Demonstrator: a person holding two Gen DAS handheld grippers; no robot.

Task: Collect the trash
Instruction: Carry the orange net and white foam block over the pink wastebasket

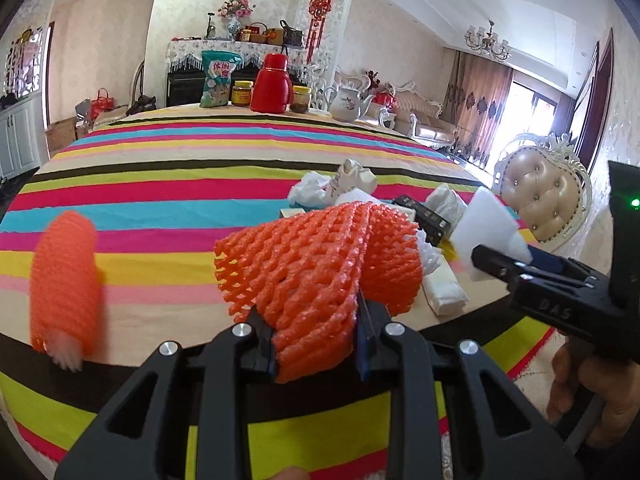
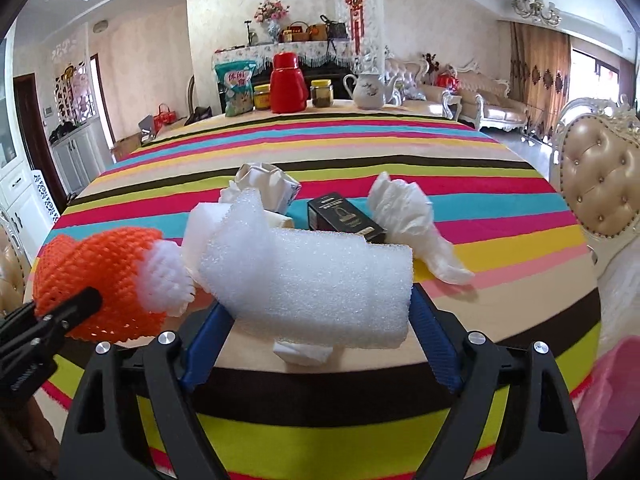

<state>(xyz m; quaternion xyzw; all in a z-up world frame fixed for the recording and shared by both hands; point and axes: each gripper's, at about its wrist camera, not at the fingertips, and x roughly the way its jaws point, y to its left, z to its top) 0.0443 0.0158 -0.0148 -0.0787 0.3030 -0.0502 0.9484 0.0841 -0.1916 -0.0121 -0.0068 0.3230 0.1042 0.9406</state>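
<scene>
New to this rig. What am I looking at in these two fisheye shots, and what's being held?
No robot arm: a person holds two handheld grippers, each carrying a forward-looking camera. One picture is from the left gripper, shut on an orange foam net. The other is from the right gripper, clamped on a white foam sheet. On the striped tablecloth lie crumpled tissues, a black box and another orange net; a red flask and a teapot stand at the far edge.
</scene>
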